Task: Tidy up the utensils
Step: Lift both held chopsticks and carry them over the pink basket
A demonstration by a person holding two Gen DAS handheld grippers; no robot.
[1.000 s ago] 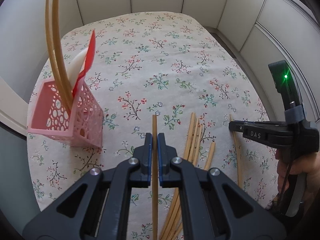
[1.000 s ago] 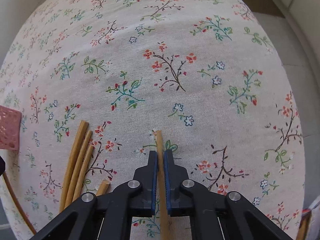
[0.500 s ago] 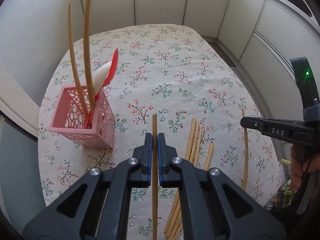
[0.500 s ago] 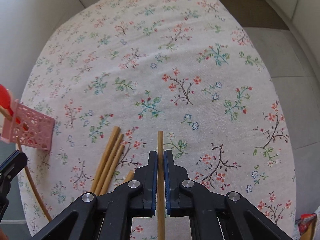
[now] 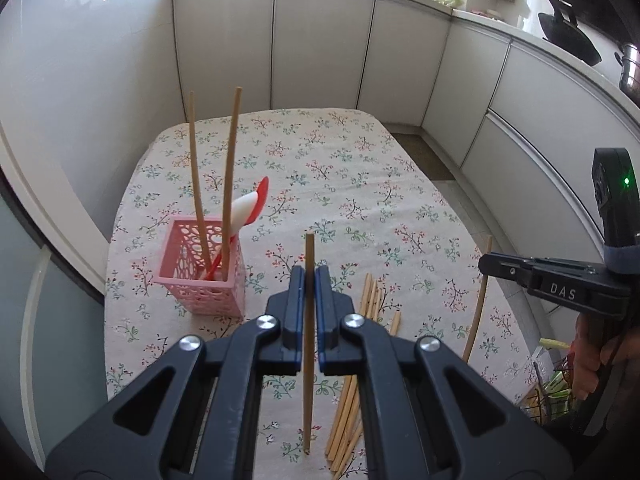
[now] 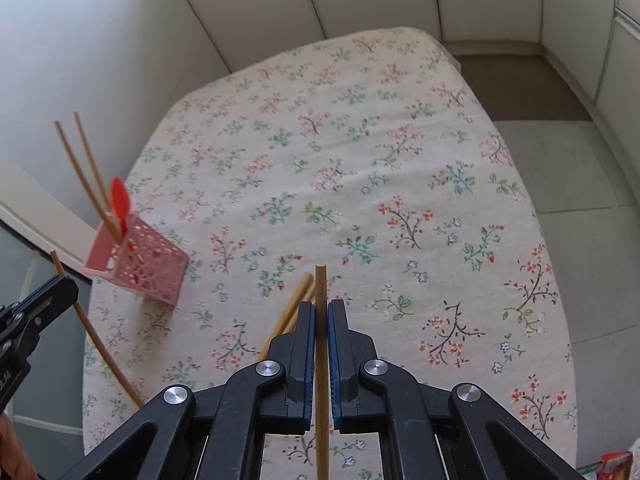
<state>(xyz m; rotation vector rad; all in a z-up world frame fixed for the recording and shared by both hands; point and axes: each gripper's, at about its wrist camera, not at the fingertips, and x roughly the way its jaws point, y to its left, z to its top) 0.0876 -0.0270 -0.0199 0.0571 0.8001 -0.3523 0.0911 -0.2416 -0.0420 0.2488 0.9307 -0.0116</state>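
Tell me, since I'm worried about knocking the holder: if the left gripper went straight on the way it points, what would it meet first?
Probably the flowered tablecloth. The left gripper, jaws shut on a chopstick, points past the pink holder, which stands off to its left. Depth is unclear, so the margin is uncertain.

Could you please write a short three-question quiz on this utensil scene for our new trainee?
1. True or false: the left gripper is shut on a chopstick.
2. How many chopsticks stand in the pink basket: A one, B two, C four?
3. Fill in: the loose chopsticks lie on the floral ____.

Key: 1 true. 2 B. 3 tablecloth. The right gripper likewise clamps its own chopstick.
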